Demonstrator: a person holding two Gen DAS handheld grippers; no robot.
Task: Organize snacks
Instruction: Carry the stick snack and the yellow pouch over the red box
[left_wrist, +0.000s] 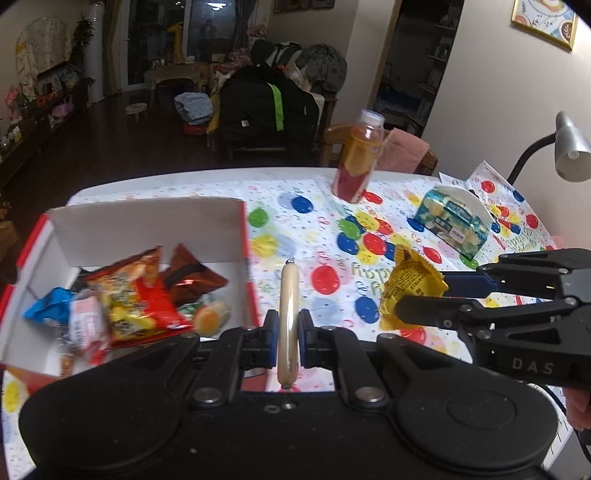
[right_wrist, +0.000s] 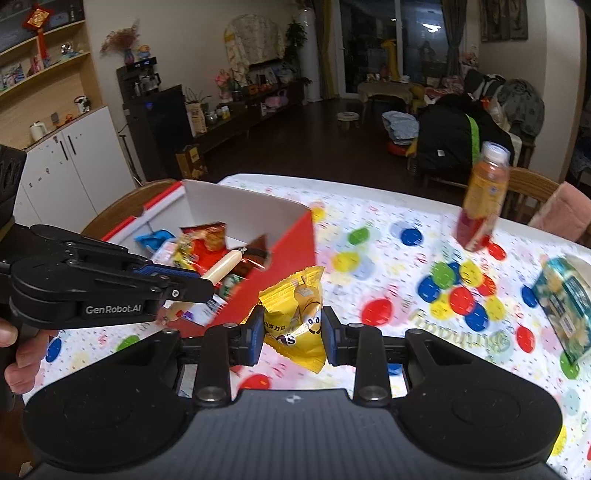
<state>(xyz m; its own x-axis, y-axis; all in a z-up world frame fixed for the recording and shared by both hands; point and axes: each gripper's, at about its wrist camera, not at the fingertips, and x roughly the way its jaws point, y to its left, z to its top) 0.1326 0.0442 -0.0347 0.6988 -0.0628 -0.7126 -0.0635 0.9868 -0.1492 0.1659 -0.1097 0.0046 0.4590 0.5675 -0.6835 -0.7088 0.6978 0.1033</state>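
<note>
At the far left we see the open red-and-white box on the balloon-print worktop, already holding a heap of snack packets. Just right of the box our left tool is clamped on a pale sausage stick, held lengthwise above the worktop beside the box's right wall. Further right our right tool is closed on a yellow candy bag, lifted off the worktop near the box's red corner, while a drink bottle and a blue-green packet sit well apart at the far right.
</note>
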